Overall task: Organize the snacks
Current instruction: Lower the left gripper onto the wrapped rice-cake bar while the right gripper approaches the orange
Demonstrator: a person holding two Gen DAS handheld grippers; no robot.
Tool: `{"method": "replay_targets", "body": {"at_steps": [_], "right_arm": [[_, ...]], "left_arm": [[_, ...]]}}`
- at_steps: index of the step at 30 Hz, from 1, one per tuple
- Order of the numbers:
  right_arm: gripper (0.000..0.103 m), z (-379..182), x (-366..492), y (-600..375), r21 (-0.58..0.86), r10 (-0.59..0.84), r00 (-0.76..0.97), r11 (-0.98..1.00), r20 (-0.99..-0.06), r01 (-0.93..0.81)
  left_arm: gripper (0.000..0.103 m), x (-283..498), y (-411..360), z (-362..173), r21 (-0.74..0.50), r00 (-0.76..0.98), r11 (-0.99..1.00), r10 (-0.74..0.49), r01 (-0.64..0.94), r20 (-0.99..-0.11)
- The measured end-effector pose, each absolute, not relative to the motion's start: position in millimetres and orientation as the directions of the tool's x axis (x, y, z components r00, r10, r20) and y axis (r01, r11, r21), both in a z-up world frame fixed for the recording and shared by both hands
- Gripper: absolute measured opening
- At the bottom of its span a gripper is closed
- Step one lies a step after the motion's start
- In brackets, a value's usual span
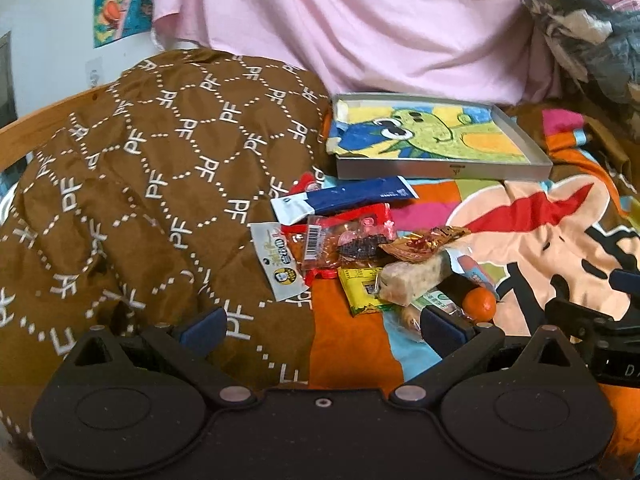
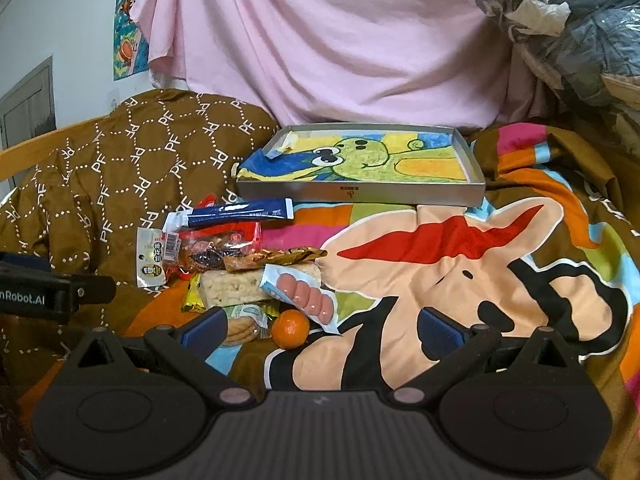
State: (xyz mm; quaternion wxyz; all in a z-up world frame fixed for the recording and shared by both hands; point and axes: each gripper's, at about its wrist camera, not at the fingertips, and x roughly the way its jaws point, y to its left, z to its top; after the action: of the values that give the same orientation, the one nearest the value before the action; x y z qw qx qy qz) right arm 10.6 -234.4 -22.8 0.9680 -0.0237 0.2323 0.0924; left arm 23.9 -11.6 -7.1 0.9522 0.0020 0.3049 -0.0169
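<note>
A pile of snacks lies on the bed: a blue stick pack (image 1: 352,197) (image 2: 240,212), a red clear packet (image 1: 348,240) (image 2: 220,246), a rice bar (image 1: 412,280) (image 2: 236,288), a sausage pack (image 2: 308,294), a mandarin (image 1: 480,305) (image 2: 291,329) and biscuits (image 2: 240,330). A shallow grey box (image 1: 440,169) (image 2: 360,196) with a cartoon drawing inside sits behind them. My left gripper (image 1: 320,326) is open and empty, just short of the pile. My right gripper (image 2: 320,330) is open and empty, with the mandarin between its fingers' line.
A brown quilt (image 1: 140,160) (image 2: 120,152) is bunched at the left. A pink sheet (image 1: 360,20) (image 2: 340,40) hangs behind. A colourful cartoon bedspread (image 2: 460,260) covers the right side. Bagged bundles (image 2: 568,20) are stacked at the far right.
</note>
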Motion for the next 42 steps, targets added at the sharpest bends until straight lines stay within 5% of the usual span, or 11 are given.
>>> {"method": "replay_targets", "body": {"at_steps": [10,28,33,42], "right_arm": [[0.103,-42.0,35.6,-229.9,-0.02,0.221,0.816,0.962,-0.534,-0.274],[0.099,-69.0,76.8,-219.0,-0.039,0.241,0.741,0.94,-0.627,-0.339],[0.082,-74.0,87.3,-219.0,-0.029,0.249,0.729,0.938,-0.638,-0.346],[0.064,-76.0,98.1,-215.4,0.007,0.294,0.705,0.925,-0.645,-0.38]], "left_arm": [[0.102,75.5,-20.7,-16.8,0.036,0.794,0.982,-0.13,0.187,-0.594],[0.1,141.5,-26.0,-62.6,-0.102,0.698,0.912,-0.372,0.397,-0.612],[0.095,148.3,-27.9,-66.3,-0.13,0.669,0.885,-0.428,0.448,-0.608],[0.069,164.2,-21.9,-75.0,-0.222,0.593,0.842,-0.511,0.492,-0.622]]}}
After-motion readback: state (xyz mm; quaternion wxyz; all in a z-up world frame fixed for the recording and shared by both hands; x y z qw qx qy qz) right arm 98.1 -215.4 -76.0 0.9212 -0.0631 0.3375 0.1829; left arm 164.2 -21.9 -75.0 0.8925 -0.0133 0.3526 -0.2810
